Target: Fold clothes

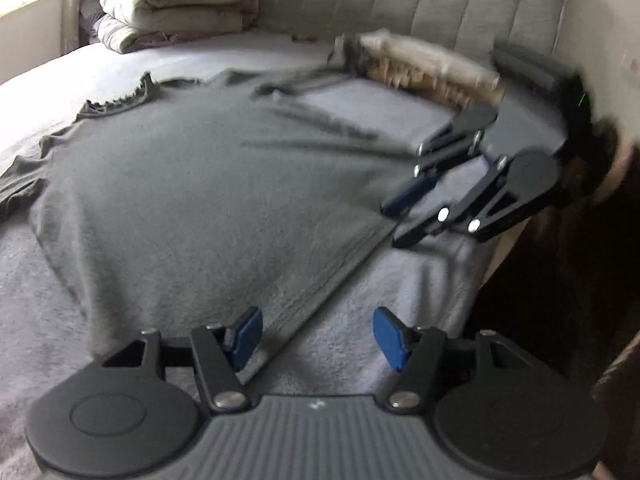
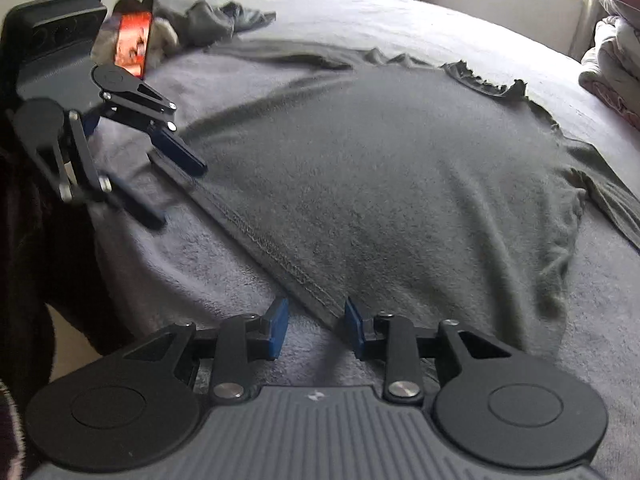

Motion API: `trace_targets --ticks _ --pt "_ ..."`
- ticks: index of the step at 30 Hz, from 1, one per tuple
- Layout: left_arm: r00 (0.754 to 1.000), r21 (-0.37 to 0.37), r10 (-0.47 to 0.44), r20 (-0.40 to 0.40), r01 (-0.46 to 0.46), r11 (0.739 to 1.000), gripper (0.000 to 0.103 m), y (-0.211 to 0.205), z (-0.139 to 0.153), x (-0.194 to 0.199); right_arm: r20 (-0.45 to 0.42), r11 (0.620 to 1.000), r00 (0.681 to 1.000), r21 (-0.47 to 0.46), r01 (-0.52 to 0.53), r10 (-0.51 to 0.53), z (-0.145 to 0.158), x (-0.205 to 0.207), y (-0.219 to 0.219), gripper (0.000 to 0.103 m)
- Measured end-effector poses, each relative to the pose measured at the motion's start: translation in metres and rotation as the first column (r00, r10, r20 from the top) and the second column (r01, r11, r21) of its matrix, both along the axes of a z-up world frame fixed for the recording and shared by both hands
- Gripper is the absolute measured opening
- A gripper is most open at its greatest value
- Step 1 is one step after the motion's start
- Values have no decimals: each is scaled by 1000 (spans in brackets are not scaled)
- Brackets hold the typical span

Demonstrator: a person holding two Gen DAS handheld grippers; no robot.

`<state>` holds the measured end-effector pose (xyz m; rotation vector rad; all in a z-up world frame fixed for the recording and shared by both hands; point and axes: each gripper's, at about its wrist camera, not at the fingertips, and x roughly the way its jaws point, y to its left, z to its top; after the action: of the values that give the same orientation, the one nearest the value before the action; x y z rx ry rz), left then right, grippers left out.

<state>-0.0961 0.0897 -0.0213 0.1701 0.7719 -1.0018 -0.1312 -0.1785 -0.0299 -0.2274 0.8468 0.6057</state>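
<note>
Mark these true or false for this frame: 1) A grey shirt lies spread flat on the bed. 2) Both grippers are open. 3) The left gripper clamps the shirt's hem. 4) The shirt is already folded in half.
1) True: the grey shirt lies spread on the bed.
2) True: the left gripper and right gripper both stand open.
3) False: its pads straddle the hem without pressing on it.
4) False: it lies unfolded, with the collar and a sleeve showing.
</note>
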Motion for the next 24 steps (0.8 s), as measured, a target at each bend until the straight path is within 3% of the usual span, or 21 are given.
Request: trace_targets --ticks 3,5,9,12,14,16,20,24 --pt "987 -100 163 -11 -163 982 70 34 10 18 25 995 996 55 89 -90 12 3 -23 39" --pt "956 -129 287 -59 -292 948 70 55 8 37 41 978 980 85 189 -193 17 10 -42 40" --pt "842 -165 486 -234 -527 834 67 82 -11 85 25 911 916 118 396 -401 13 31 -75 40" --pt "754 -160 582 -305 -643 749 60 94 -26 113 -5 849 855 122 515 -518 7 56 -92 40" --pt "702 -155 623 -345 -697 700 56 96 -37 130 -24 807 815 125 577 -579 4 74 -103 40" --pt "671 -159 645 -365 -728 667 54 94 -43 143 -57 766 778 145 626 -625 1 88 -116 40" --pt "655 -184 670 -350 -749 636 51 82 -50 166 -134 682 705 180 708 -697 -12 113 -131 40" --pt "595 -215 706 -385 -802 558 33 85 -55 175 -184 621 663 241 746 -725 -17 133 -139 40"
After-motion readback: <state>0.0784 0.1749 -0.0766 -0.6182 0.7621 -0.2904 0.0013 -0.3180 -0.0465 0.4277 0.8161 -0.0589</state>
